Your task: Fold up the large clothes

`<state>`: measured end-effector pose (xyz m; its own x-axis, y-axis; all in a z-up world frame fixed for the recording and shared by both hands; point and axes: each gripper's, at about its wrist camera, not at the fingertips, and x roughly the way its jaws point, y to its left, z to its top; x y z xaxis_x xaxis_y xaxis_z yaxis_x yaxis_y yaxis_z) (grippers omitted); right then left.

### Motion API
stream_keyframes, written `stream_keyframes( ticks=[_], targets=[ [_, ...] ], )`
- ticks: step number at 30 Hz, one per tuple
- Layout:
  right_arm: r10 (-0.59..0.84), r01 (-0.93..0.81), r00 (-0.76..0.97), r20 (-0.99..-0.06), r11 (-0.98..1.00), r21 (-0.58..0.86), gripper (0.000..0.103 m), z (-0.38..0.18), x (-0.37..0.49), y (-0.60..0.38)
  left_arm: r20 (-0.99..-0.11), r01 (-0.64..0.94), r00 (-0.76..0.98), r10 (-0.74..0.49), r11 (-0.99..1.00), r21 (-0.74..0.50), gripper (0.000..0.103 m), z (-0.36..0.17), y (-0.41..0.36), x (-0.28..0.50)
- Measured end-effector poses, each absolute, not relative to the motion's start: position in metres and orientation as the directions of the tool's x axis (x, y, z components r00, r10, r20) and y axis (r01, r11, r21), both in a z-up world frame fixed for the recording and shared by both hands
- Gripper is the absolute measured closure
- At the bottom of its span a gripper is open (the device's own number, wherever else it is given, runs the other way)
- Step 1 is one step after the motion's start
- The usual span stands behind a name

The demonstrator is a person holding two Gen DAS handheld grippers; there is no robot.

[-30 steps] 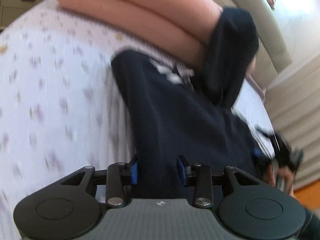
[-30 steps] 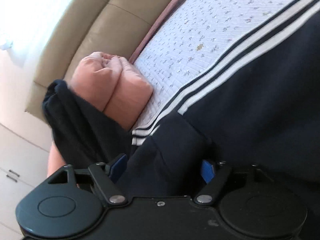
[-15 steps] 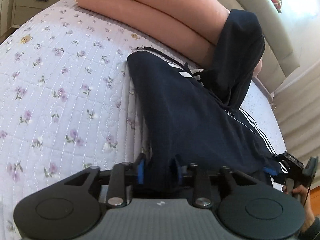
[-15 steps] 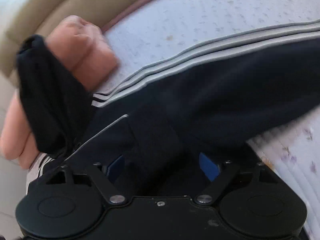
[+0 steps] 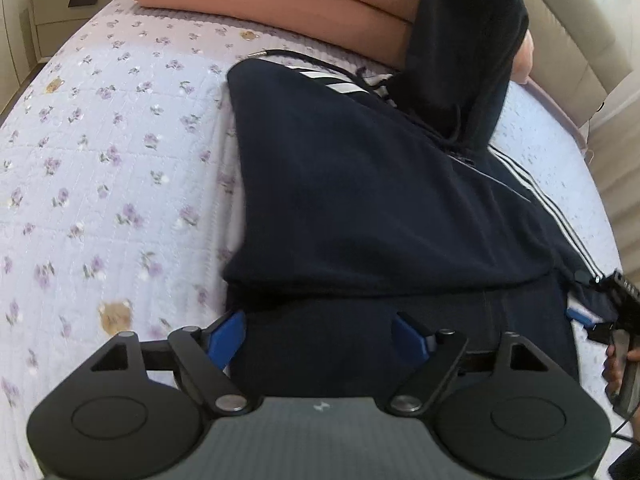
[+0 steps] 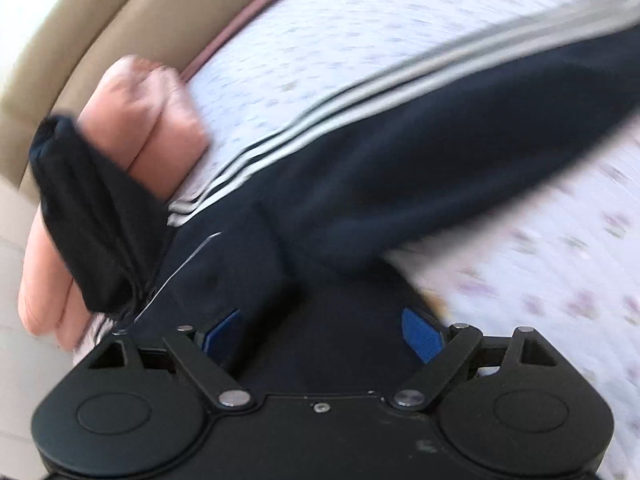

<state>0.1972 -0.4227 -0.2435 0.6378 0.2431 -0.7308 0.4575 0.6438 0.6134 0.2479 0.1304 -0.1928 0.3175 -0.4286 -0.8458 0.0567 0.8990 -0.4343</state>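
Observation:
A dark navy hooded garment with white side stripes lies on the floral bedspread, its lower part folded up over the body and its hood draped over the pink folded blanket. My left gripper is open, its blue pads apart over the folded bottom edge. My right gripper is open over the dark cloth; it also shows in the left wrist view at the garment's right edge. The right wrist view is blurred.
A beige padded headboard runs behind the blanket. A nightstand with drawers stands at the bed's far left. A black drawstring lies on the bedspread by the garment's top. The blanket shows in the right wrist view too.
Both grippers held the garment's hem, carried it toward the hood and laid it down. The left jaws have opened wide and let go; the right jaws have opened wider.

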Motion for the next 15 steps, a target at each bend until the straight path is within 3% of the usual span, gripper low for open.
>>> stream_keyframes(
  ticks=[7,15],
  targets=[
    [0.129,0.539,0.727,-0.675,0.502,0.677,0.008,-0.259,0.154,-0.513,-0.78,0.031,0.407,-0.476,0.86,-0.508,0.021,-0.168,0.098,0.231],
    [0.012,0.499,0.843,-0.538,0.355,0.79,0.012,-0.289,0.15,-0.568,-0.806,0.047,0.36,-0.47,0.872,-0.488,0.022,-0.175,0.073,0.234]
  ],
)
